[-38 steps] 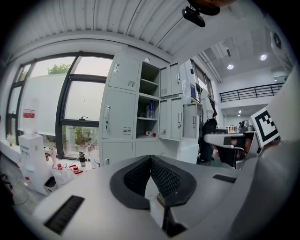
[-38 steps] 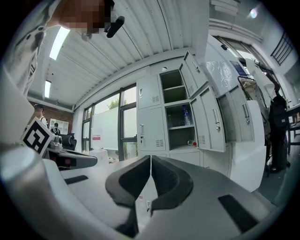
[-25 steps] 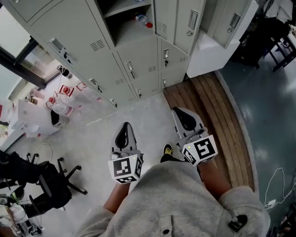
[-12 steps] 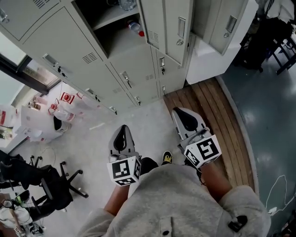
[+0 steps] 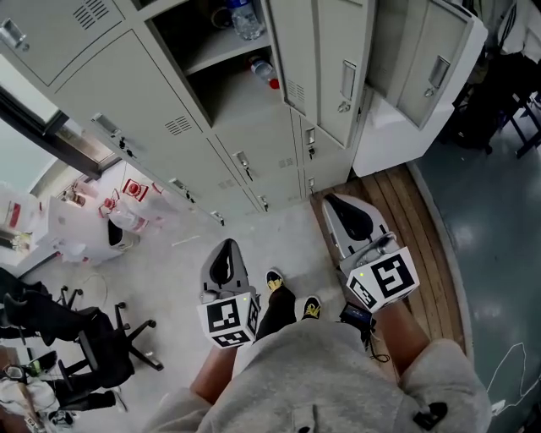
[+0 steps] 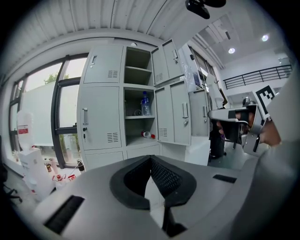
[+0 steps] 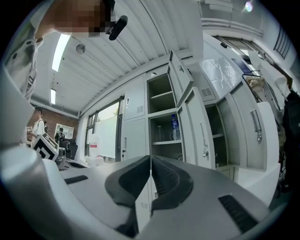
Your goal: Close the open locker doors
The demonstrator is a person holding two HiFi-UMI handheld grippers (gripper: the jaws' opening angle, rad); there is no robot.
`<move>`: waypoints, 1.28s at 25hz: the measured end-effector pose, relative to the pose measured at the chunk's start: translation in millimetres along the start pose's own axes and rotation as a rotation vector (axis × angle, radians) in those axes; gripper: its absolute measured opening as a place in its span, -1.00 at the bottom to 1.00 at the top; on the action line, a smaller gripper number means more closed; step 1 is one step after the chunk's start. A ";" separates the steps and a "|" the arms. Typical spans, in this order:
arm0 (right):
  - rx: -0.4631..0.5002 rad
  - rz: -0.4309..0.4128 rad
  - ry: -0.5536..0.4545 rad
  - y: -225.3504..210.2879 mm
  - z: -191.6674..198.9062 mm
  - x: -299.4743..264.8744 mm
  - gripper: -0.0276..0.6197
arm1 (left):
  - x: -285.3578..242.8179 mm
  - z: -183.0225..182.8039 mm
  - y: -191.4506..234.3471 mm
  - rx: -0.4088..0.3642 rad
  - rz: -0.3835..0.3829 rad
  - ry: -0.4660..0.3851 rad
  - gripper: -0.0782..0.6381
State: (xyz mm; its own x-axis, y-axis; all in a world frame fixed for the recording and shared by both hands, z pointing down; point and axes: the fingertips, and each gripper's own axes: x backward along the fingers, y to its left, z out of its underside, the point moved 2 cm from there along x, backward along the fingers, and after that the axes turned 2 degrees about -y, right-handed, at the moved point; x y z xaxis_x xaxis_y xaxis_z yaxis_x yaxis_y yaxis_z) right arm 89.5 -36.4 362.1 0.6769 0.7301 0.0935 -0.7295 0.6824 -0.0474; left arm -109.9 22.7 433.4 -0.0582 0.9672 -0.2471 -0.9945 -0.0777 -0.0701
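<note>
A bank of grey lockers (image 5: 211, 127) stands ahead. One column is open: its shelves (image 5: 224, 51) hold an upright water bottle (image 5: 245, 17) and a lying red-capped bottle (image 5: 264, 71). Its door (image 5: 338, 68) hangs out to the right, and a further door (image 5: 439, 68) is open beyond it. My left gripper (image 5: 224, 247) and right gripper (image 5: 338, 203) are held low over the floor, well short of the lockers, both shut with nothing between the jaws. The left gripper view shows the open doors (image 6: 173, 112), and the right gripper view shows them too (image 7: 199, 126).
A wooden platform (image 5: 414, 228) runs along the floor under my right gripper. Bags and bottles (image 5: 110, 224) lie by the window on the left. A black office chair (image 5: 93, 338) stands at the lower left. The person's shoes (image 5: 287, 296) show between the grippers.
The person has stepped toward the lockers, so the open compartments sit lower and larger in the head view. Both shoes now show. The grippers stay shut and low.
</note>
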 end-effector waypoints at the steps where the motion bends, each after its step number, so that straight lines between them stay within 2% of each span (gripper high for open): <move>1: 0.015 -0.001 -0.001 -2.0 -5.7 -5.4 -0.82 | -4.6 -1.8 2.9 -0.004 -0.006 0.002 -0.76; 5: 0.049 0.013 -0.018 -12.9 -34.4 -25.7 -0.82 | -22.7 -11.4 17.0 0.008 -0.015 -0.011 -0.76; 14: 0.126 0.068 -0.135 -49.5 -110.3 -68.6 -0.82 | -67.4 -21.5 43.7 0.038 0.043 -0.025 -0.76; 19: 0.226 0.121 -0.176 -71.7 -151.0 -89.3 -0.82 | -84.4 -21.9 59.7 0.042 0.051 -0.012 -0.76; 26: 0.245 0.229 -0.300 -119.6 -225.1 -95.2 -0.81 | -109.0 -33.5 71.0 0.053 0.073 -0.026 -0.76; 28: 0.231 0.251 -0.325 -133.1 -243.8 -93.1 -0.75 | -115.0 -35.4 71.3 0.053 0.085 -0.026 -0.76; 30: 0.208 0.269 -0.344 -146.0 -259.5 -90.4 -0.57 | -120.7 -36.3 70.7 0.054 0.099 -0.025 -0.76; 32: 0.183 0.273 -0.356 -157.0 -272.6 -92.2 -0.50 | -124.1 -36.8 71.3 0.062 0.108 -0.025 -0.76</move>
State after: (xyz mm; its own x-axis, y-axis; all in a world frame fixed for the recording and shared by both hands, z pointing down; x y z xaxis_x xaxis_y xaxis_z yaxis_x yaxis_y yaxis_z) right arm 168.5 -201.0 89.8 0.4056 0.8021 0.4384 -0.9029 0.4263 0.0554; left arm -170.3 -111.8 423.5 -0.1663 0.9598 -0.2260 -0.9858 -0.1670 0.0160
